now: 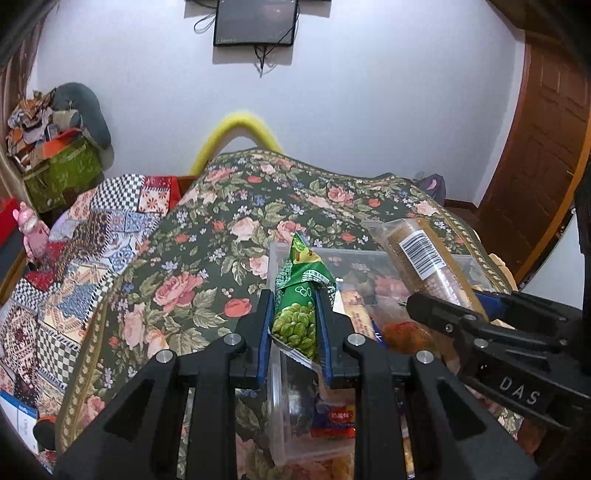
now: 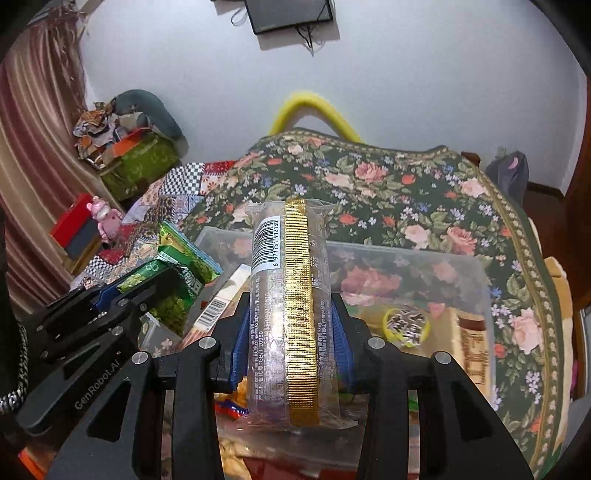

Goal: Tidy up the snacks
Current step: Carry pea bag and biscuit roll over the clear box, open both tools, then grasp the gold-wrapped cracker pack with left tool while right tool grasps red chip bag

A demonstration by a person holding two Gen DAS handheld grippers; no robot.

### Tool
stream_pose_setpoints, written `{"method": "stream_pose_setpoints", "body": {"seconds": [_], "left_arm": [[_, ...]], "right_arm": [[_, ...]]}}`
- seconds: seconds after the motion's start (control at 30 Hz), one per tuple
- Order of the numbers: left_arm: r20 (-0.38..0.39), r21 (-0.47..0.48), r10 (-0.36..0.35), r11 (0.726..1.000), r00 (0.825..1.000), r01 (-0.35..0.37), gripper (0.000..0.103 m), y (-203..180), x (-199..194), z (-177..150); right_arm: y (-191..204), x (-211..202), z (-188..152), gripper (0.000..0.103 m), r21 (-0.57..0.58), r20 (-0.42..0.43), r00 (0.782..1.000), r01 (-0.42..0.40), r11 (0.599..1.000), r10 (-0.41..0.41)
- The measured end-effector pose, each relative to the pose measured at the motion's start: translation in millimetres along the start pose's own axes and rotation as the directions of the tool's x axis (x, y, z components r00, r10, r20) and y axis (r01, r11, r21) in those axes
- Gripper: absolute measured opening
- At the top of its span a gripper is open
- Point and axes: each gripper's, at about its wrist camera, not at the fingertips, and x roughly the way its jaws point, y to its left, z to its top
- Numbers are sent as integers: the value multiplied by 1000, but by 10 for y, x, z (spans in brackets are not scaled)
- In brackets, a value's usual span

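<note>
Nearest the left wrist camera, the left gripper is clamped on a green snack packet printed with green peas, its blue pads pinching the packet's sides so that it stands upright with the crimped top pointing away; just to its right, the right gripper is clamped on a clear-wrapped roll of biscuits with a gold band and a barcode, held lengthwise so the roll points forward and up; both snacks hang above a clear plastic bin, probably so each can be lowered into it or carried clear of it, though which cannot be told; inside the bin lie more snacks, among them a yellow-lidded round tub, a flat box with a barcode and a red sachet; the bin rests on a surface draped in a dark floral cloth; to the left is a patchwork quilt with a pink toy figure; beyond stand a white wall and a dark wall-mounted screen.
</note>
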Motion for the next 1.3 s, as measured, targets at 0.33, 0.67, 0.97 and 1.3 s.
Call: {"method": "stream_pose_setpoints", "body": {"seconds": [0.33,0.67,0.97,1.3], "left_arm": [[-12,10,0,1000,1000,0,33,-40,57,-94],[-14,20,-73,997,997,74,50,0,-309,-227],[-8,34,-113,993,994,113,60,58,-718,-462],[-86,8,-98,995,991,99,78,172,-731,-935]], "right_arm": [[56,8,-20,37,-22,-35,999,-9,1000,9],[31,-392,-105,45,-82,36,999,1,997,2],[-159,-827,-404,79,-79,110,994,28,997,-19],[-290,-707,-899,103,-48,61,994,97,994,-94]]}}
